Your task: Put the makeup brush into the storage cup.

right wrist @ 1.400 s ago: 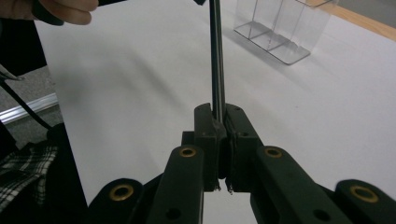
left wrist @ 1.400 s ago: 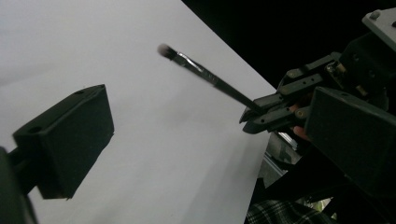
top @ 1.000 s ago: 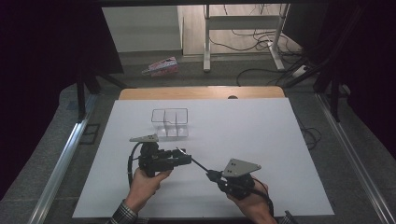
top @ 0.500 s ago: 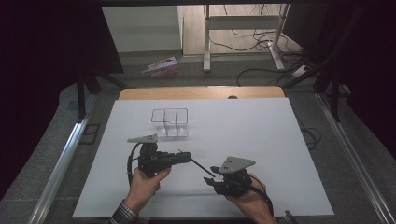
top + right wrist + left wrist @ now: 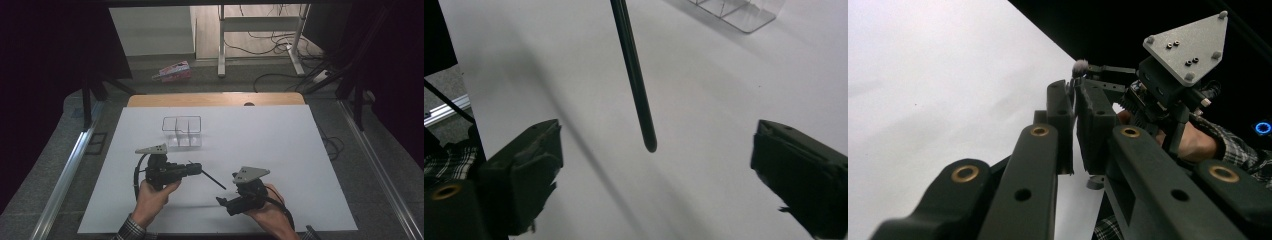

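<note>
Clamping a thin black brush [image 5: 207, 176] by one end, the left claw [image 5: 197, 169] holds it level above the white bench [image 5: 280, 150]. The right claw [image 5: 223, 201], its jaws just opened wide and empty, sits off the free tip; best carried steadily to the clear divided box [image 5: 182, 131].

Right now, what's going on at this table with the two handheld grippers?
A person is passing a thin black rod between two handheld grippers. The left gripper is shut on one end of the rod, holding it above the white table. The right gripper has just opened its jaws and let go; the rod's free end hangs between them, touching neither. A clear divided container stands farther back on the table.
</note>
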A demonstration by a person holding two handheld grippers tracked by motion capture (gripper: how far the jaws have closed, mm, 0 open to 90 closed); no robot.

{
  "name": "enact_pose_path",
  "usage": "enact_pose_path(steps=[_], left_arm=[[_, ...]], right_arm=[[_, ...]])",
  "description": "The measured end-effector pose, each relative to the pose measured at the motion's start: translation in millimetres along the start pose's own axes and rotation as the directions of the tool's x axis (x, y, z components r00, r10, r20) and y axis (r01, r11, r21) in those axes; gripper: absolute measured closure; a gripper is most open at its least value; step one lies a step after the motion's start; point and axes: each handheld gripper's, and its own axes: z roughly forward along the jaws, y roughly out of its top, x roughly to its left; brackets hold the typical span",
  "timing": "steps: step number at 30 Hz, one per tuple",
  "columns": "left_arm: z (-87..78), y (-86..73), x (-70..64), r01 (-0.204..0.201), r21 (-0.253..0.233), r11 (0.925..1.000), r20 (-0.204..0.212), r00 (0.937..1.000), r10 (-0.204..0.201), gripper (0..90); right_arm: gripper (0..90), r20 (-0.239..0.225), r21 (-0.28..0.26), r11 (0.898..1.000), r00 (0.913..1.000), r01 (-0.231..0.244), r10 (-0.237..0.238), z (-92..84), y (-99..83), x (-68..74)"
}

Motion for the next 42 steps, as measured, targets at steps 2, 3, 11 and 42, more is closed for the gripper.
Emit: enact_pose_path(steps=[2,3,11,42], left_arm=[[-0.3,-0.1,-0.3,-0.004,0.005,1.0000,-0.007,1.0000,0.004,85.5],[-0.5,-0.2,-0.4,-0.006,0.007,1.0000,-0.011,0.9999,0.006,85.5],[-2.3,-0.6,-1.9,-0.025,0.021,0.9995,-0.042,0.9988,0.026,85.5],[-20.2,-5.3,-6.3,-0.084,0.057,0.9948,-0.218,0.9714,0.095,85.4]], right_arm=[[3.3,0.003,0.000,1.000,1.0000,0.006,-0.006,0.2,-0.4,-0.3],[2.5,0.004,0.000,1.000,0.9999,0.010,-0.010,0.1,-0.4,-0.4],[0.0,0.007,-0.003,1.000,0.9999,-0.015,0.015,-1.9,-2.9,-4.8],[0.0,0.059,0.045,0.999,0.9977,0.031,-0.034,-19.6,-12.2,-19.9]])
